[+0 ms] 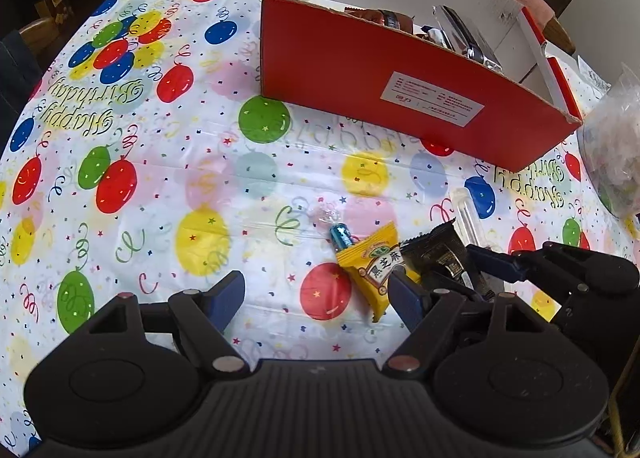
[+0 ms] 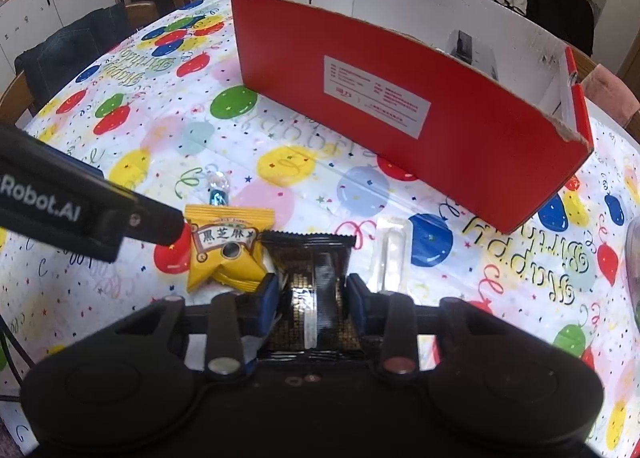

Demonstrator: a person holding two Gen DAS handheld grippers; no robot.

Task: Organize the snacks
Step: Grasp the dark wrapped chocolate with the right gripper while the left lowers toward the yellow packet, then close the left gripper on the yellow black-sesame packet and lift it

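Note:
A black snack packet (image 2: 314,278) lies on the balloon tablecloth with my right gripper (image 2: 312,298) shut on it, its blue pads pressing both sides. A yellow snack packet (image 2: 224,254) lies just left of it, touching it, and a small blue wrapped candy (image 2: 218,193) sits beyond. A clear wrapped piece (image 2: 390,254) lies to the right. In the left wrist view my left gripper (image 1: 316,298) hangs open above the cloth, empty, with the yellow packet (image 1: 370,270) beside its right finger and the black packet (image 1: 436,254) in the right gripper (image 1: 444,278).
A red cardboard box (image 2: 400,97) with white inner walls stands open behind the snacks, holding several wrapped items (image 1: 460,33). A clear plastic bag (image 1: 616,153) rests at the table's right edge. Chairs and cabinets surround the table.

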